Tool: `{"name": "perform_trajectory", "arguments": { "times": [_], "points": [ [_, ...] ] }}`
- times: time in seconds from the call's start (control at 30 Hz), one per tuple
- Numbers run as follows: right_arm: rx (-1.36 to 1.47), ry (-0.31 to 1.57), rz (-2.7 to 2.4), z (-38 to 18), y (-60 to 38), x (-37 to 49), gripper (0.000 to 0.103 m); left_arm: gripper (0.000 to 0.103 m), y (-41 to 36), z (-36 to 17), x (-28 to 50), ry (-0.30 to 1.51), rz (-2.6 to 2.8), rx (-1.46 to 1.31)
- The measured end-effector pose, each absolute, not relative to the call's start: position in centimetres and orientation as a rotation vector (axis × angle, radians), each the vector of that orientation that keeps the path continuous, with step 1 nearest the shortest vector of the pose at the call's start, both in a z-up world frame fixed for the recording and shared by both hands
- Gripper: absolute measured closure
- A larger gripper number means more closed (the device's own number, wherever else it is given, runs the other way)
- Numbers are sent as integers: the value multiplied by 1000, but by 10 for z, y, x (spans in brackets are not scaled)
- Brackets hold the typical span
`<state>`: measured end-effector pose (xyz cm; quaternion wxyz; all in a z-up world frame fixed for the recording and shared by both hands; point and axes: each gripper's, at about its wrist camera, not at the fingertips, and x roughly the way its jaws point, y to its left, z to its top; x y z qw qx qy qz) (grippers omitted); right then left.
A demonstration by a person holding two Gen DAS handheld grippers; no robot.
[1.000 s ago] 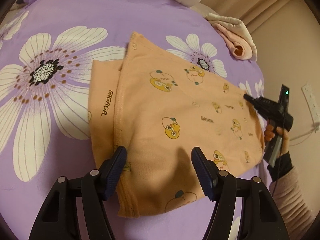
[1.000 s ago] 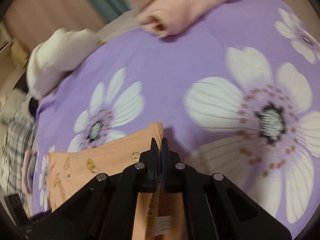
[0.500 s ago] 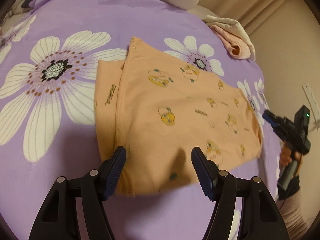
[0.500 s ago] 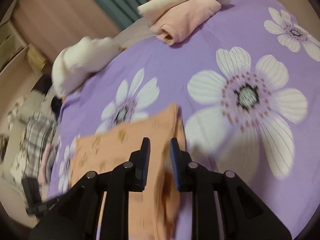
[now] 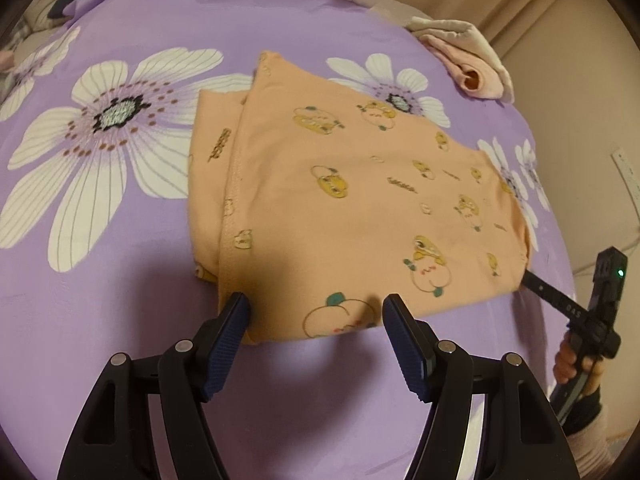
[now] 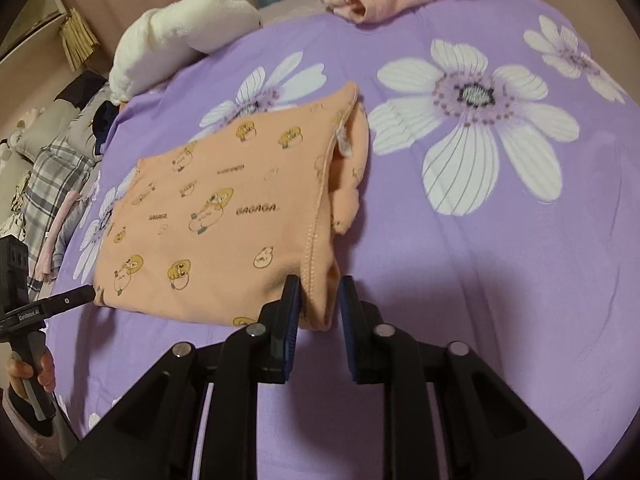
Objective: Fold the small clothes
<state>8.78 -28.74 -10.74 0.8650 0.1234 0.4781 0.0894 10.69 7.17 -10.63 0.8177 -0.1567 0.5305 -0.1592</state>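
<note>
An orange printed garment (image 5: 360, 200) lies folded in half on the purple flowered bedsheet (image 5: 120, 280). My left gripper (image 5: 316, 312) stands open over its near edge, with the cloth between the wide-spread fingers and no pad touching it. In the right wrist view the garment (image 6: 224, 216) shows its stitched hem edge. My right gripper (image 6: 319, 300) has that near hem corner between its jaws. The jaws are closing, with a gap still showing beside the right pad. Each gripper shows in the other's view: the right gripper (image 5: 560, 304) and the left gripper (image 6: 60, 304).
A folded pink and cream cloth (image 5: 472, 76) lies at the far edge of the bed. A white fluffy blanket (image 6: 180, 36) sits at the back left, with plaid clothing (image 6: 52, 184) beside the bed. A wall socket (image 5: 624, 168) is off to the right.
My right gripper let go of the folded-over corner, drew back along the hem and now has the near corner between narrower jaws. My left gripper backed off to the near edge.
</note>
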Motion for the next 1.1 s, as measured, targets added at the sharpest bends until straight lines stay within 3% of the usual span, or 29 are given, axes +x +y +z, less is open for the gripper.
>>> {"name": "perform_trajectory", "arguments": {
  "times": [0.3,0.43,0.53,0.67,1.1],
  "points": [
    [149,972,221,-81,-299,76,97,35,79,-113,110,1147,-345,-354],
    [29,1053,187,-101,-291,86,97,35,82,-115,111,1149,-348,-373],
    [15,1067,150,-109,-289,89,92,35,88,-112,108,1149,-348,-401],
    [92,1047,136,-101,-302,83,76,35,103,-98,93,1117,-325,-398],
    [173,937,250,-72,-268,63,68,35,153,-119,86,1115,-270,-734]
  ]
}}
